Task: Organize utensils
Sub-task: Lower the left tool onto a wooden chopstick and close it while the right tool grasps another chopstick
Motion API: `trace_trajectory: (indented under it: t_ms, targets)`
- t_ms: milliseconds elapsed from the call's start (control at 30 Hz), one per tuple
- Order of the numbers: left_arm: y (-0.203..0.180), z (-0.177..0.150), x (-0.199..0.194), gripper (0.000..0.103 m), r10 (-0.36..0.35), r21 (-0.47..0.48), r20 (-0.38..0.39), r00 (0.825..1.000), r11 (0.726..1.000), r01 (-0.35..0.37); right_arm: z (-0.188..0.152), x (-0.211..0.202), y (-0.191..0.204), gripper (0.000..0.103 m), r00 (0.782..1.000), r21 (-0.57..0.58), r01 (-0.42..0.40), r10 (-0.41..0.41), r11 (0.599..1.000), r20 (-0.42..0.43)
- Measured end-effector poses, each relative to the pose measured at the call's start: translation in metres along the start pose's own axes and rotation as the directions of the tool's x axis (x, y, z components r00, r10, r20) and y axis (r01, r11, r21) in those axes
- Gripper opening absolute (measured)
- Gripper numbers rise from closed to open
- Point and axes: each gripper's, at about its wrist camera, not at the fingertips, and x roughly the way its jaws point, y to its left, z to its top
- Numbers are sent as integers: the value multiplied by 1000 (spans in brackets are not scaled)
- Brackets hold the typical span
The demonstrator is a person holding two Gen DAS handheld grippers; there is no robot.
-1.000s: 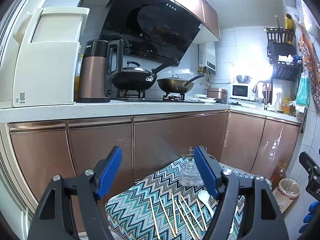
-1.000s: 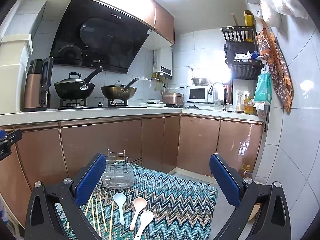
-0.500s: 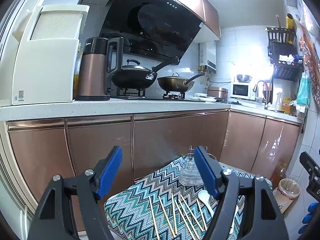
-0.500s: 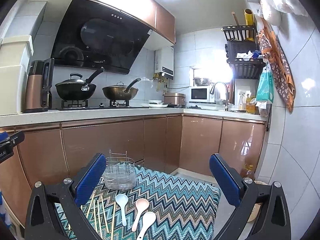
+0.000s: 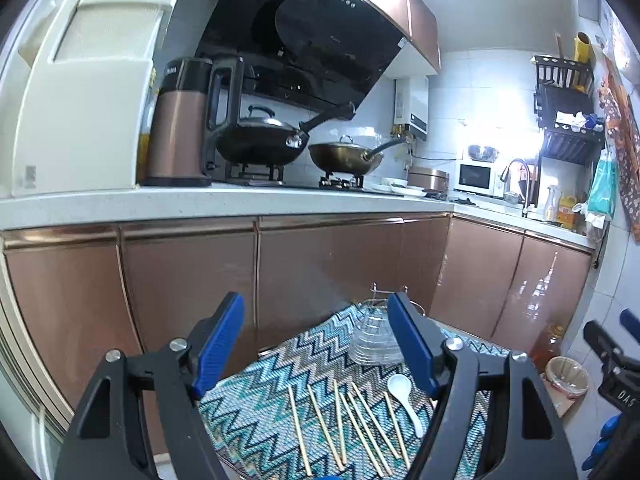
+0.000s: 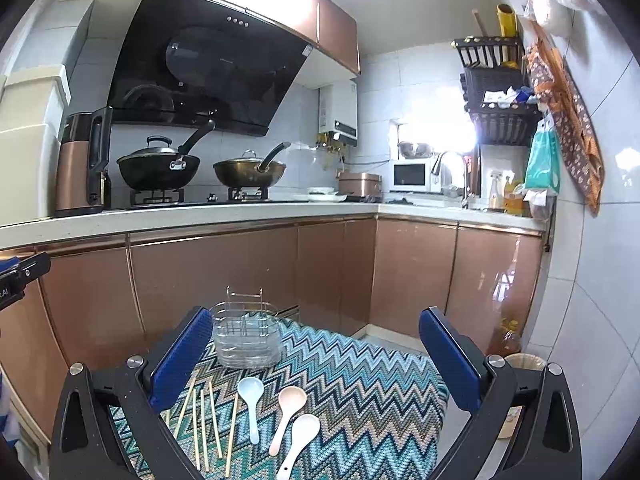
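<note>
Right wrist view showed my right gripper (image 6: 316, 354) closest of all, with its two blue fingers (image 6: 182, 358) spread wide apart and nothing held between them. It hung in the air above the small table (image 6: 372, 396), which wore a zigzag cloth in blue and tan. Just past the fingers, three spoons lay flat on the cloth. The white spoon (image 6: 298, 442) was nearest me, the pink spoon (image 6: 287, 412) lay just beside it, and the pale blue spoon (image 6: 251, 404) was a little to the left. Left of the spoons, the chopsticks (image 6: 204, 424) lay side by side, not in any holder. Farther back on the table stood the holder (image 6: 247, 338), a wire rack with a clear tub at the bottom, and I saw nothing in it.

In the left wrist view, my left gripper (image 5: 318, 346) was wide open too and held nothing. Below it I saw the chopsticks (image 5: 348, 426) spread out like a fan, with the pale blue spoon (image 5: 405, 398) to their right. The holder (image 5: 374, 338) stood behind them, partly hidden by my right-hand finger. At the far right edge, a bit of my other gripper poked in.

Beyond the table ran a row of shiny brown cupboards (image 6: 208, 276) under a pale counter (image 6: 192, 216). On the counter sat a brown kettle (image 6: 82, 164), then a black pan (image 6: 158, 168) and a gold pan (image 6: 249, 172) on the stove. Farthest away, in the corner, a white microwave (image 6: 410, 176) stood near a tap (image 6: 450, 168).
</note>
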Motion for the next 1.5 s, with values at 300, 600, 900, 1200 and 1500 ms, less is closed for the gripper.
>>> trace_trajectory:
  t_ms: [300, 600, 900, 1200, 1500]
  targets:
    - [9, -20, 62, 80, -40, -41, -180, 983, 999, 33, -19, 48, 0, 103, 987, -26, -93, 88, 995, -133]
    - [23, -53, 147, 78, -181, -160, -452, 874, 980, 121, -44, 130, 13, 89, 858, 32, -340, 324, 940, -398]
    - [24, -103, 234, 39, -282, -242, -696, 661, 958, 154, -74, 205, 62, 36, 632, 87, -542, 474, 836, -613]
    - [10, -145, 287, 23, -278, -237, -824, 494, 961, 144, -115, 265, 90, 18, 474, 127, -576, 456, 808, -753]
    - [-1, -164, 316, 14, -255, -223, -872, 418, 967, 125, -139, 305, 103, 13, 390, 162, -572, 441, 804, -808]
